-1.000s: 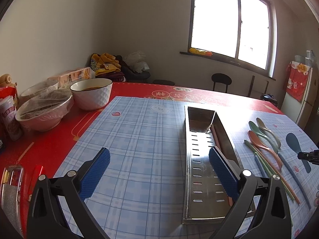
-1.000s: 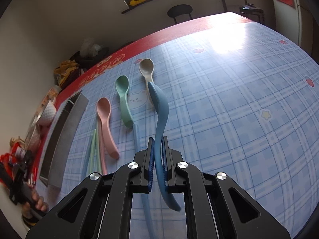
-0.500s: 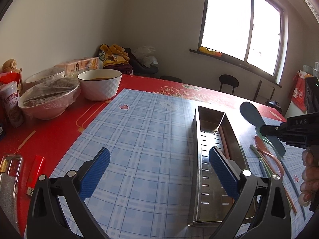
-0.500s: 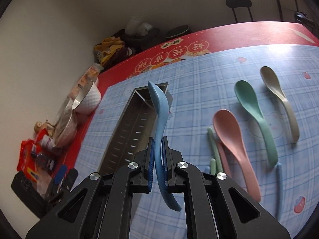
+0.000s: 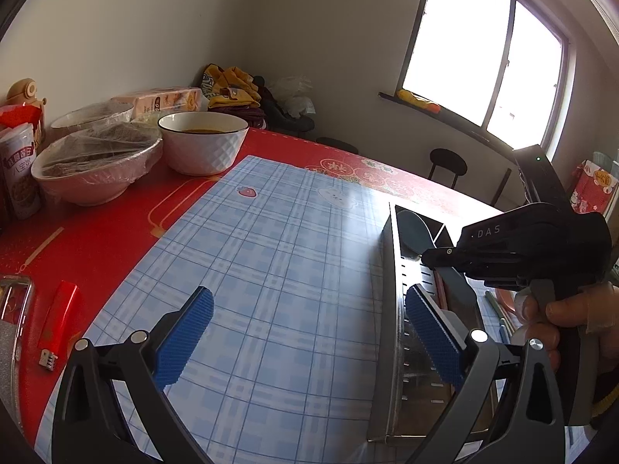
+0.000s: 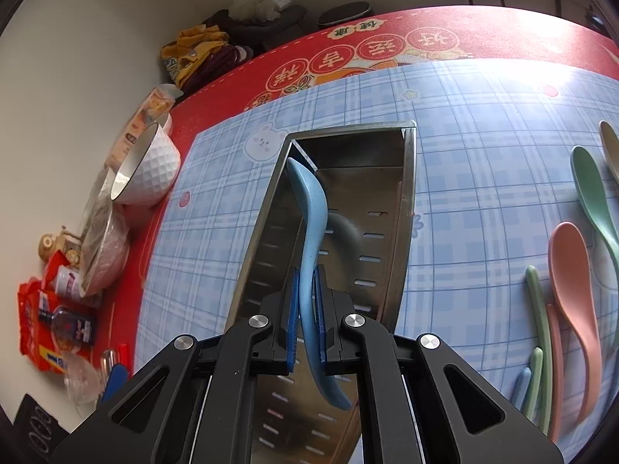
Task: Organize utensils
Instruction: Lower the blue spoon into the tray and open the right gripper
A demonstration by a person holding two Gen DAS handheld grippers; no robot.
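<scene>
The right gripper (image 6: pixel 305 321) has its fingers (image 6: pixel 293 317) pinching the blue spoon (image 6: pixel 311 239) at mid-handle, bowl end forward, over the steel utensil tray (image 6: pixel 404 208). The spoon's bowl sits above the tray's far end, near the left wall. The left gripper (image 5: pixel 305 338) has its fingers (image 5: pixel 185 332) spread wide and holds nothing; its right pad hangs over the tray's near half, its left pad over the blue checked mat (image 5: pixel 271 270). To the right of the tray, on the mat, lie a pink spoon (image 6: pixel 572 282), a green spoon (image 6: pixel 594 189) and green chopsticks (image 6: pixel 539 332). At the left edge of the red bench (image 5: pixel 96 239) stand a white bowl (image 5: pixel 203 147) and a film-covered bowl (image 5: pixel 93 170)
</scene>
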